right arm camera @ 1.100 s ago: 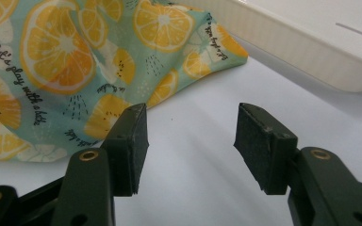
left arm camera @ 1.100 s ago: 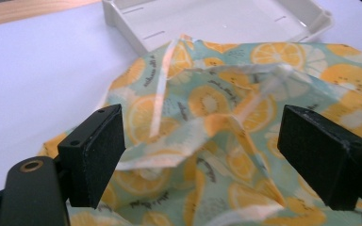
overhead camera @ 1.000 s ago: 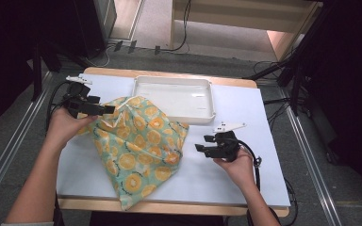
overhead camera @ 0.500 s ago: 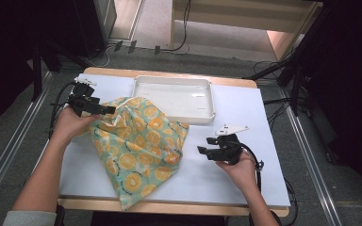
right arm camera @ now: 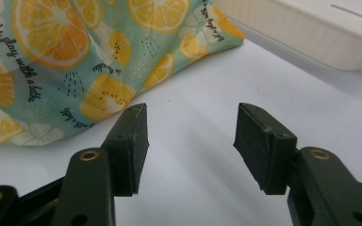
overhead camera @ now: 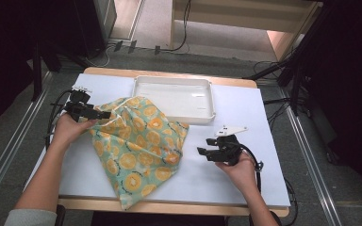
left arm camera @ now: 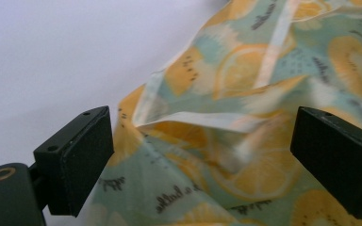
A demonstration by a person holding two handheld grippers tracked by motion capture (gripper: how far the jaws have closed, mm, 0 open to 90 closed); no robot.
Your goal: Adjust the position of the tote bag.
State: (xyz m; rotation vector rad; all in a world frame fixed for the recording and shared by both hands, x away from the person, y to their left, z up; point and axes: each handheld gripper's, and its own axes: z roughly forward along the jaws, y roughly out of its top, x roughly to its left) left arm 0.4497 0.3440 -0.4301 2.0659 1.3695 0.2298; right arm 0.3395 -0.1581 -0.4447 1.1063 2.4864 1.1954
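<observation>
My left gripper sits at the left edge of the crumpled green cloth with orange fruit slices, jaws spread wide with a fold of cloth between them. The cloth lies on the white bench, touching the shallow white plastic tray. My right gripper rests near the cloth, jaws spread, holding nothing.

Left tongs and right tongs, jaws apart.

White table, fruit-print cloth, white tray
</observation>
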